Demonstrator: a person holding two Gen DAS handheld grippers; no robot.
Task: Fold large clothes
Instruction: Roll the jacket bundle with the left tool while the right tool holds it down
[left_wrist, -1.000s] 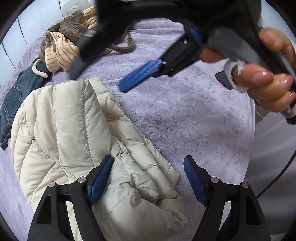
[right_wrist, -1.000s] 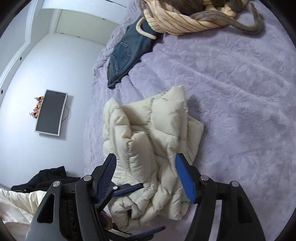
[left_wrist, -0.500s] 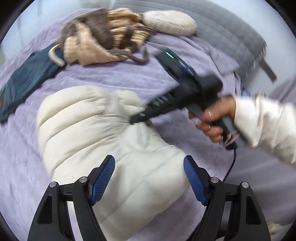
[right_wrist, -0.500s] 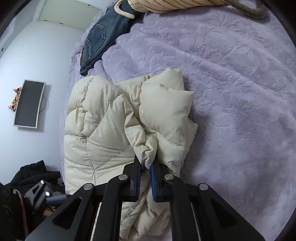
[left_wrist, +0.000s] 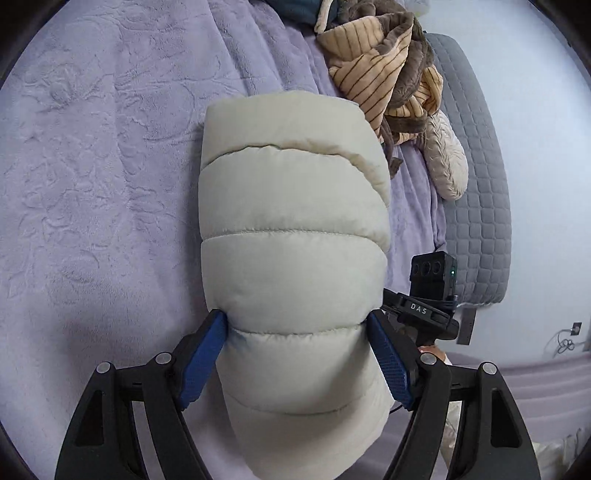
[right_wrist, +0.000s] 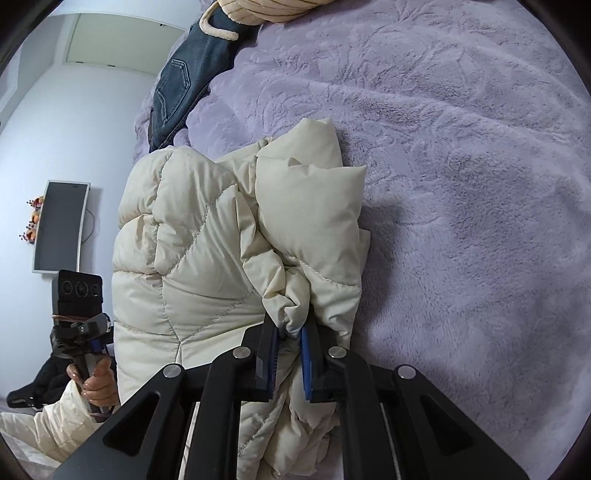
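A cream quilted puffer jacket (left_wrist: 291, 236) lies bundled on a lilac bedspread (left_wrist: 96, 177). My left gripper (left_wrist: 297, 354) is wide open with its blue pads on either side of the jacket's near end, touching its sides. In the right wrist view the jacket (right_wrist: 207, 258) shows folded over itself. My right gripper (right_wrist: 290, 354) is shut on a bunched edge of the jacket near its right side. The left gripper (right_wrist: 92, 343) and the hand holding it show at the lower left of that view.
A striped tan and brown garment (left_wrist: 384, 70) and a cream knitted piece (left_wrist: 447, 158) lie beyond the jacket. Blue jeans (right_wrist: 184, 77) lie at the bed's far edge. A grey quilted headboard (left_wrist: 476, 192) stands to the right. A monitor (right_wrist: 61, 225) is on the wall.
My left gripper has swung round and come down over the jacket's end, pads now against its sides. My right gripper closed on the jacket's edge and still holds it.
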